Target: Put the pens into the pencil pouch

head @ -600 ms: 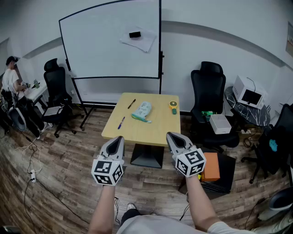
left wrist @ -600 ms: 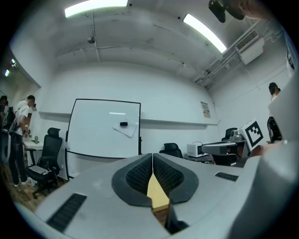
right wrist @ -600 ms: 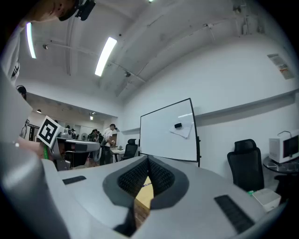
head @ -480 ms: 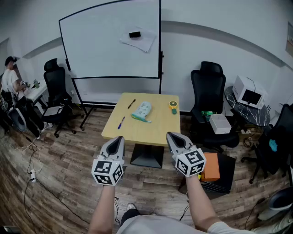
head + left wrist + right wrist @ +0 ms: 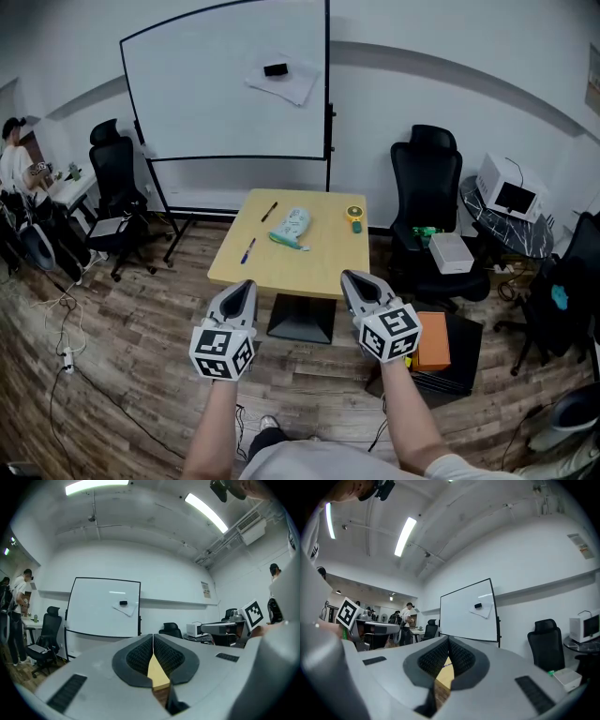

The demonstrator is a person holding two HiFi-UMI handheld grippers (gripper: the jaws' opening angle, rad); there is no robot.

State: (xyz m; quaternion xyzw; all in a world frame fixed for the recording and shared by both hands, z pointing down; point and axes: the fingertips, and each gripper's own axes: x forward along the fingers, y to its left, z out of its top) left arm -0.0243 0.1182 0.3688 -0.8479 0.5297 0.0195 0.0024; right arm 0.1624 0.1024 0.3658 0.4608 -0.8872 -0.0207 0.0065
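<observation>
Pale pencil pouch (image 5: 292,226) lies flat on the table (image 5: 319,272), black pen (image 5: 269,212) and blue pen (image 5: 248,251) just left.

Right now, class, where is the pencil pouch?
In the head view the pencil pouch lies on the table, between a black pen at left and a yellow round object at right.

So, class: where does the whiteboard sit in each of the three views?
Head view: whiteboard at top, left of centre, behind the table.
Left gripper view: whiteboard left of centre, at mid-height.
Right gripper view: whiteboard near the centre, slightly right.
Shared landmark: the black eraser stuck high on the board's right part, also seen here and here.
</observation>
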